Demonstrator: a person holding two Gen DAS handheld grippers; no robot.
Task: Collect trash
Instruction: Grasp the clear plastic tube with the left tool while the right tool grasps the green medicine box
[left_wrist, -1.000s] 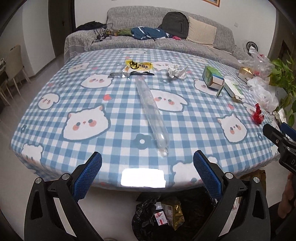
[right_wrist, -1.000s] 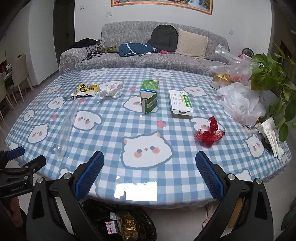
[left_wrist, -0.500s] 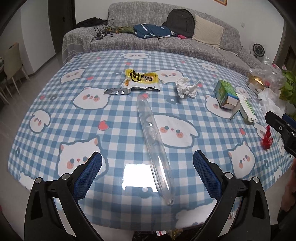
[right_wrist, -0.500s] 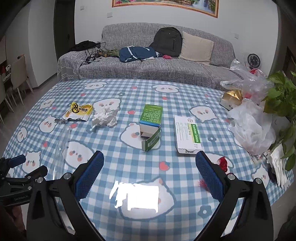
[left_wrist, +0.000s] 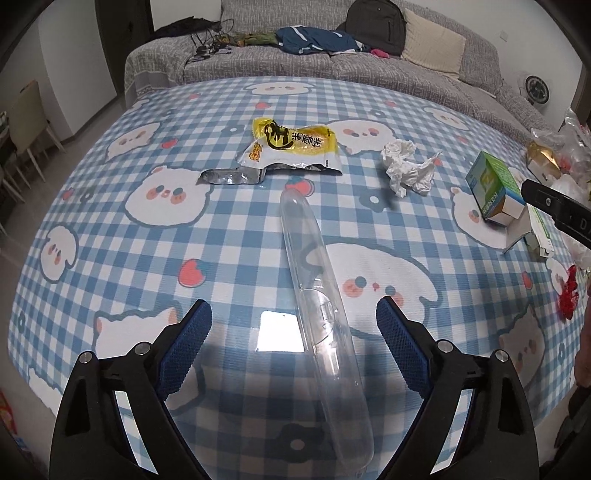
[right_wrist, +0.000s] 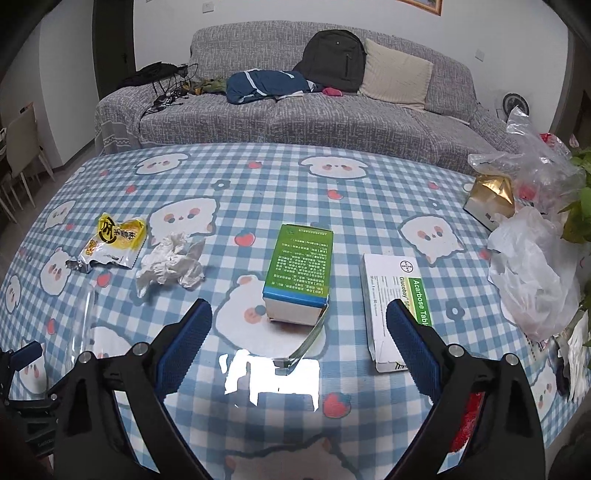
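Note:
My left gripper (left_wrist: 293, 325) is open over the checked tablecloth (left_wrist: 147, 258), straddling the near end of a long clear plastic tube (left_wrist: 317, 299). Beyond it lie a yellow snack wrapper (left_wrist: 291, 142) and a crumpled tissue (left_wrist: 406, 168). My right gripper (right_wrist: 299, 328) is open just before a green medicine box (right_wrist: 301, 267) with an open flap. A white and green tablet box (right_wrist: 397, 301) lies to its right, partly behind my right finger (right_wrist: 413, 343). The wrapper (right_wrist: 114, 240) and tissue (right_wrist: 170, 264) show at the left of the right wrist view.
White plastic bags (right_wrist: 532, 273), a gold box (right_wrist: 491, 197) and a plant (right_wrist: 580, 210) crowd the table's right edge. A red scrap (left_wrist: 567, 291) lies near the right edge. A grey sofa (right_wrist: 332, 114) with a backpack stands behind the table.
Both grippers have moved forward over the table. The tube now lies between my left fingers and the green box sits close before my right fingers. Both stay open.

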